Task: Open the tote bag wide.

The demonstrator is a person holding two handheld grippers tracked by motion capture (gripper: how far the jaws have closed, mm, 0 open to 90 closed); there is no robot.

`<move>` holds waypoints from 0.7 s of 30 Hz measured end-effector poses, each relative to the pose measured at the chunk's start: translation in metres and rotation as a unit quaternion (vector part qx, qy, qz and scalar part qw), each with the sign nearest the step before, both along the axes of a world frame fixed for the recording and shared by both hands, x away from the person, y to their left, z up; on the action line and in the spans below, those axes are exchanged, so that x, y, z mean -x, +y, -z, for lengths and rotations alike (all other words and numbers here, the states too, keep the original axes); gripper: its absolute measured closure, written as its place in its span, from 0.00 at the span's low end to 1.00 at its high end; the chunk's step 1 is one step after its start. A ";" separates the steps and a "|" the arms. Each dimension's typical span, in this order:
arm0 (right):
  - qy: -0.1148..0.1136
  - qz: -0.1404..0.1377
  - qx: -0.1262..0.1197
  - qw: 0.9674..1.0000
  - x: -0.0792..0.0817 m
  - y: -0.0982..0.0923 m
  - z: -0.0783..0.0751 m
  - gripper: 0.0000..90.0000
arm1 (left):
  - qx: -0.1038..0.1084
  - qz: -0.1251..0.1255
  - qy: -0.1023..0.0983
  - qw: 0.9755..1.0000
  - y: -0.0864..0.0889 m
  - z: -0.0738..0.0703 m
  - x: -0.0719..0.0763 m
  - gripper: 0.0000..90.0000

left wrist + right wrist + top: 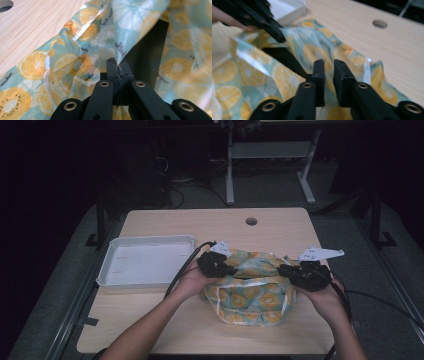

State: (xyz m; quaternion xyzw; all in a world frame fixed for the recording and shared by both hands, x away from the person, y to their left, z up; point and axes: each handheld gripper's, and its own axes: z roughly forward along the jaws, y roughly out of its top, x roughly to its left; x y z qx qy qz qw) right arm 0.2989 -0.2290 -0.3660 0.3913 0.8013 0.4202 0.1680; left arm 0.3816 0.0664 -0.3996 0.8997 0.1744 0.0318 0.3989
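Seen from the high view, a person is working two claws over a fruit-print cloth bag (252, 287) lying crumpled on the wooden tabletop (165, 325). The left claw (231, 268) is meeting the bag's upper left edge, while the right claw (281, 269) is sitting at its upper right edge, the bag spreading between and below them. A white tray (145, 261) is lying beside the left claw, on its outer side, clear of the bag.

In the left gripper view, the left claw (119, 65) is pinching a fold of the bag (75, 62) tight between fully closed jaws, the cloth rising from the tips and draping away to both sides.

In the right gripper view, the right claw (329, 65) is standing slightly parted, a narrow gap showing between its jaws and no cloth pressed in it; the bag (317, 50) is lying just beyond and beneath the tips, with the left claw (280, 37) gripping its far edge.
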 end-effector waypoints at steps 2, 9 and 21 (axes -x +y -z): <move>-0.014 -0.016 -0.002 1.000 0.005 0.003 -0.010 0.82 | 0.003 -0.007 0.002 1.000 0.001 0.001 -0.002 1.00; 0.005 -0.127 -0.020 0.992 0.011 0.030 -0.009 0.66 | 0.015 -0.019 0.011 1.000 0.003 0.003 -0.004 1.00; 0.090 -0.172 0.095 0.976 0.008 0.058 0.041 1.00 | 0.015 -0.042 0.011 0.999 0.012 0.006 -0.014 1.00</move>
